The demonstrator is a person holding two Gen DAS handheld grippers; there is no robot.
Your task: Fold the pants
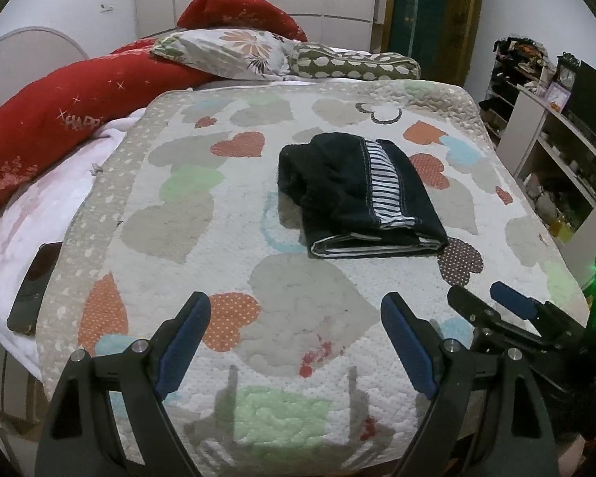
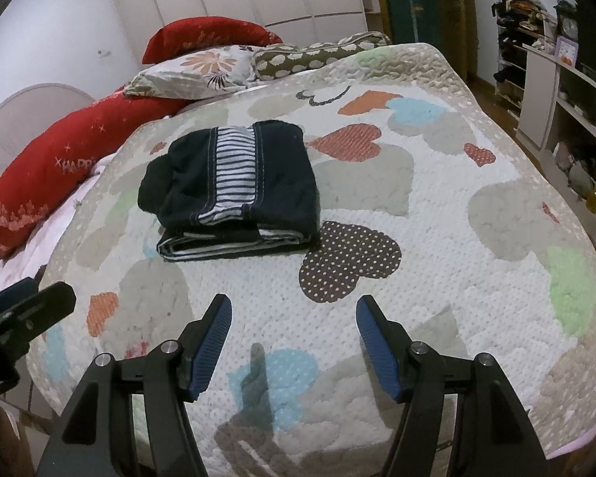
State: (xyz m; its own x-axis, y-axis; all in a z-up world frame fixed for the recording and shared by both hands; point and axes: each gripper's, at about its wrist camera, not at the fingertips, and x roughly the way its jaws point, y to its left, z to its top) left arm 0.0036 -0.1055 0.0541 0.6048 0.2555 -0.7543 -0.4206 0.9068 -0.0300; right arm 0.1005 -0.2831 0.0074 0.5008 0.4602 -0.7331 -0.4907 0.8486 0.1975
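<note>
The dark navy pants (image 1: pixel 357 194) with a striped white side panel lie folded into a compact stack on the heart-patterned quilt (image 1: pixel 202 222). They also show in the right wrist view (image 2: pixel 234 190), left of centre on the quilt (image 2: pixel 437 230). My left gripper (image 1: pixel 296 312) is open and empty, held above the quilt's near edge, well short of the pants. My right gripper (image 2: pixel 294 314) is open and empty, also near the front edge. The right gripper shows at the right in the left wrist view (image 1: pixel 484 298). The left gripper's fingers (image 2: pixel 31 302) show at the left edge of the right wrist view.
Red bolster pillows (image 1: pixel 59 119), a floral pillow (image 1: pixel 234 49) and a cloud-print bolster (image 1: pixel 353 65) lie at the bed's far end. A dark phone (image 1: pixel 33 290) lies on the pink sheet at the left. Shelves (image 1: pixel 556 147) stand at the right beside the bed.
</note>
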